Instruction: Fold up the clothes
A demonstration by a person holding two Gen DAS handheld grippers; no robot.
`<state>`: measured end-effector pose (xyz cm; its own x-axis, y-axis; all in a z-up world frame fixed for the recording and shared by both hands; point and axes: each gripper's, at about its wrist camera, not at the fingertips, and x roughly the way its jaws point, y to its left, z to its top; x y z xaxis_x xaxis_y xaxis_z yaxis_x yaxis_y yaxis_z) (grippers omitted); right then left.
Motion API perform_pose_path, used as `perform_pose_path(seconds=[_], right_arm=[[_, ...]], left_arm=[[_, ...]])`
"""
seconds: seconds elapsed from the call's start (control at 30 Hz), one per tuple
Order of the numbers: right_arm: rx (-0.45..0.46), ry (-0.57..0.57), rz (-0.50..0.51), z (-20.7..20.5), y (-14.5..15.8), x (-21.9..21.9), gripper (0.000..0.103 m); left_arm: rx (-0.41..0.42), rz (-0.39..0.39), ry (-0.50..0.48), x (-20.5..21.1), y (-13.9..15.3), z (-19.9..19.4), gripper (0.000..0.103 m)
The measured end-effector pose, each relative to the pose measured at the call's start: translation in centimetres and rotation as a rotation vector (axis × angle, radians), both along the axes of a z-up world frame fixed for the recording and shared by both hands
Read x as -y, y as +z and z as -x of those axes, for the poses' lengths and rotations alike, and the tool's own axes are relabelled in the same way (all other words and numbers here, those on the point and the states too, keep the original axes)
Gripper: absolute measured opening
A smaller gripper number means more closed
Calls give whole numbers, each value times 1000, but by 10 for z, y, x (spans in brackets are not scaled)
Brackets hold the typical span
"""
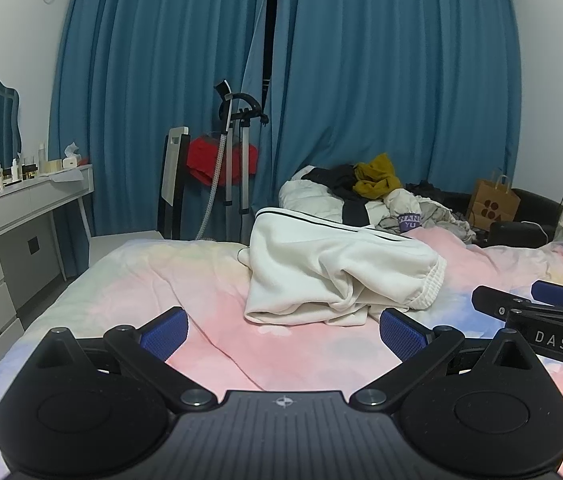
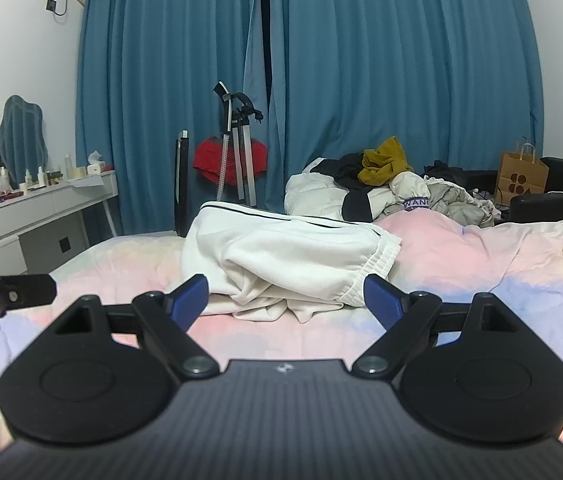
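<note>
A crumpled white garment (image 1: 333, 268) with a thin black stripe and an elastic waistband lies on the pastel pink bedspread (image 1: 217, 344), just beyond both grippers. My left gripper (image 1: 281, 330) is open, its blue pads wide apart over bare bedspread, short of the garment's near edge. My right gripper (image 2: 285, 300) is open too, and the same white garment (image 2: 281, 260) lies just past its fingertips, its waistband near the right pad. Nothing is held. The right gripper (image 1: 521, 304) shows at the right edge of the left wrist view.
A heap of mixed clothes (image 1: 369, 192) lies at the far side of the bed, with a brown paper bag (image 1: 493, 204) beside it. A white dresser (image 1: 21, 216) stands on the left. A garment steamer (image 1: 237, 152) and chair stand before blue curtains (image 1: 361, 80).
</note>
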<state>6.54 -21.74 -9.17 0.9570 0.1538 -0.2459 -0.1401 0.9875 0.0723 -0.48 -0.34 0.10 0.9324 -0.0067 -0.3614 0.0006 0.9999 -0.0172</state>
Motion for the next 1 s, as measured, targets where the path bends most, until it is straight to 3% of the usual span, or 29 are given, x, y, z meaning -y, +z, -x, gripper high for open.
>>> perform_pose_path(seconds=[1.0], right_arm=[[-8,-15,1,-1,-1,1,86]], left_arm=[[4,-8,-3,0,0,1,103]])
